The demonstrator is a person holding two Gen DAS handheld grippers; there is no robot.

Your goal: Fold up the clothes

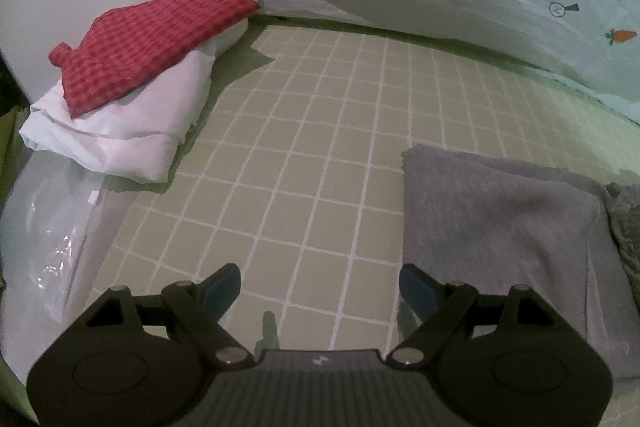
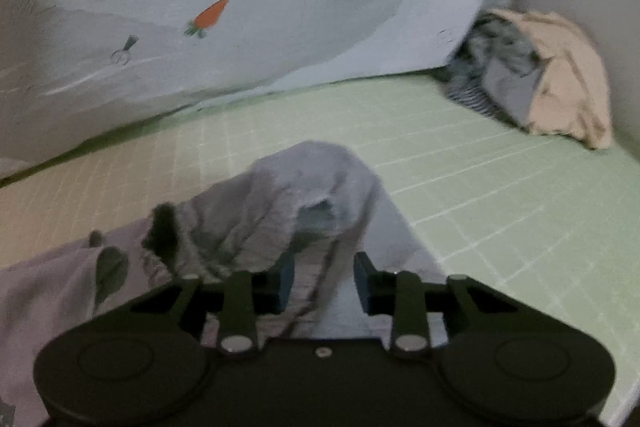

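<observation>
Two grippers work over a green gridded mat (image 1: 320, 147), and the risk sits on the right: the right gripper (image 2: 324, 283) has its fingers partly apart with a rumpled edge of the grey garment (image 2: 304, 187) between them, and whether the pads press the cloth cannot be told from the blurred right view. If the hold is loose, the raised fold is likely to slump back and crease unevenly. A pinch that catches more than one layer could drag the whole piece askew across the mat. The left gripper (image 1: 320, 291) hangs with fingers wide apart over bare mat, just left of the garment's near-left part and holding nothing, so nothing pins that side should the right pull hard.

The garment lies near, on the right of the mat in the left view, soft and fleecy, its left part flat with a fairly straight far edge. In the right view it bunches into a hump just beyond the fingers, showing a dark leaf-like print and what looks like a seamed opening. Far left a red checked cloth (image 1: 152, 43) rests on folded white fabric (image 1: 132, 135); far right a heap of clothes (image 2: 540, 75) waits by the carrot-print sheet (image 2: 280, 7)
</observation>
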